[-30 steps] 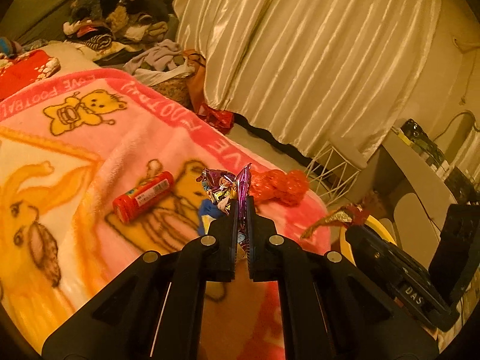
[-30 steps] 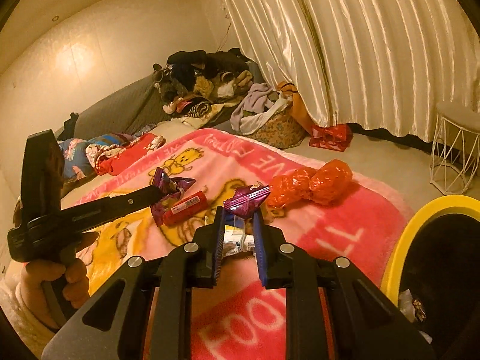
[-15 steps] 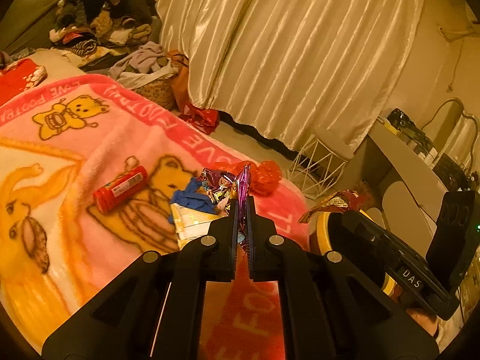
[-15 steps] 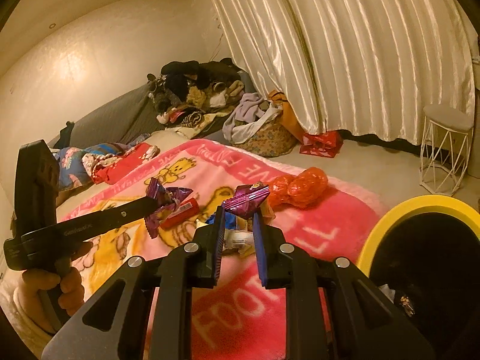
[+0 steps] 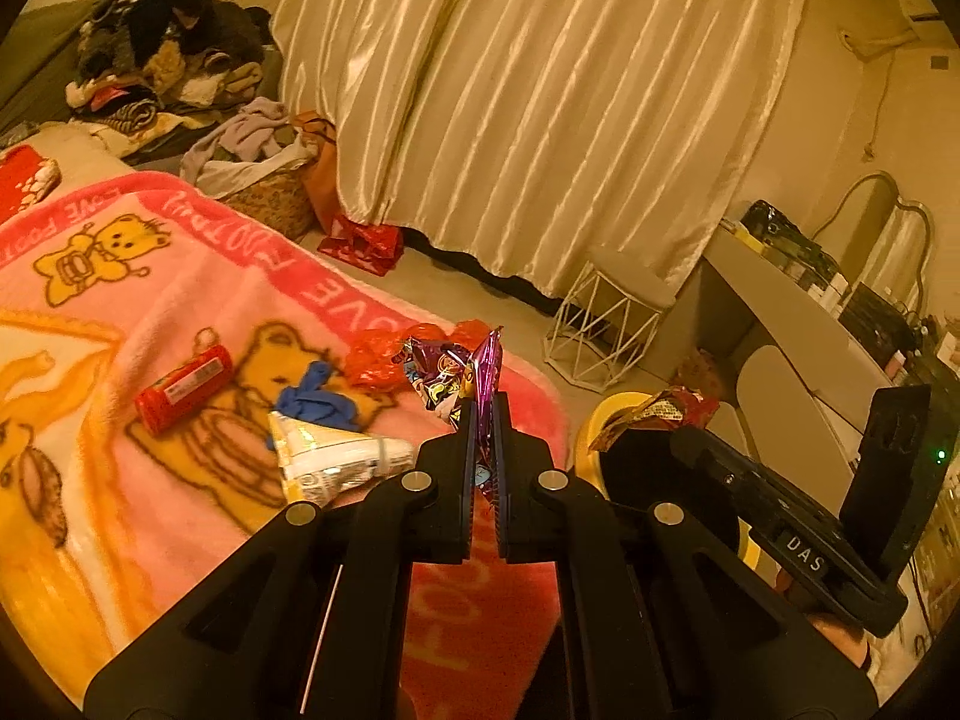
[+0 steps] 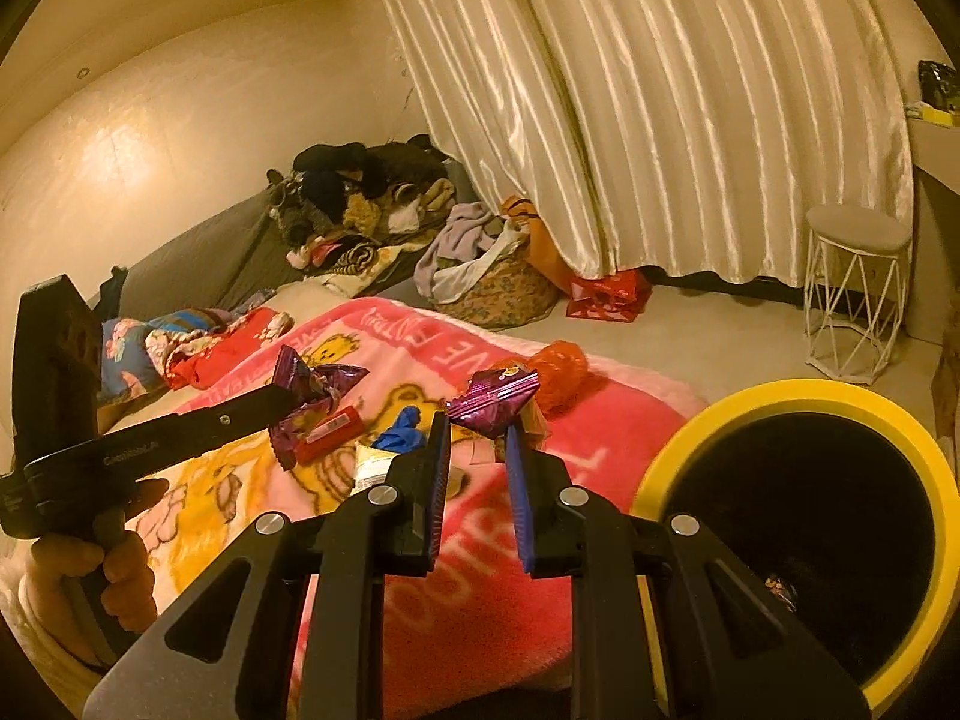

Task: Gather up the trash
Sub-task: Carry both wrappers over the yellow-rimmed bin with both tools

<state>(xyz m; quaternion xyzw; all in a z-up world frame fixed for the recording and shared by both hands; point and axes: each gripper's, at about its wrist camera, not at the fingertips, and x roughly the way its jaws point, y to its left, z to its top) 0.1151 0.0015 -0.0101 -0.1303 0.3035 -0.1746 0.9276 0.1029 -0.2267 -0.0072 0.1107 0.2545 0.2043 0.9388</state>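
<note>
Risk: both hand-held grippers carry thin foil. Left hand-held gripper (image 5: 483, 420) pinches purple wrapper (image 5: 487, 372) flat; right hand-held gripper (image 6: 477, 438) nips second wrapper (image 6: 495, 399) by an edge, short of yellow-rimmed bin (image 6: 798, 396). Likely slip onto blanket (image 6: 480, 570).

yellow bin (image 6: 798, 402): only part of the rim shows right of the jaws; the lower right is cut by the picture's edge, the near rim hidden behind the right gripper's (image 6: 474, 438) body.
bin contents: dark; a small scrap low inside, too dim to tell.
wrapper in left gripper (image 5: 485, 414): lower part hidden between the closed fingers; print too small to read.
blanket lettering (image 5: 336, 294): beyond the jaws, upside down and partly hidden behind the trash.
white packet (image 5: 336, 456): left of the jaws, its right end hidden behind the finger.
hand (image 6: 102, 570): far left of the jaws, wrist cut by the edge.
desk items (image 5: 798, 252): far right, too small to identify.
</note>
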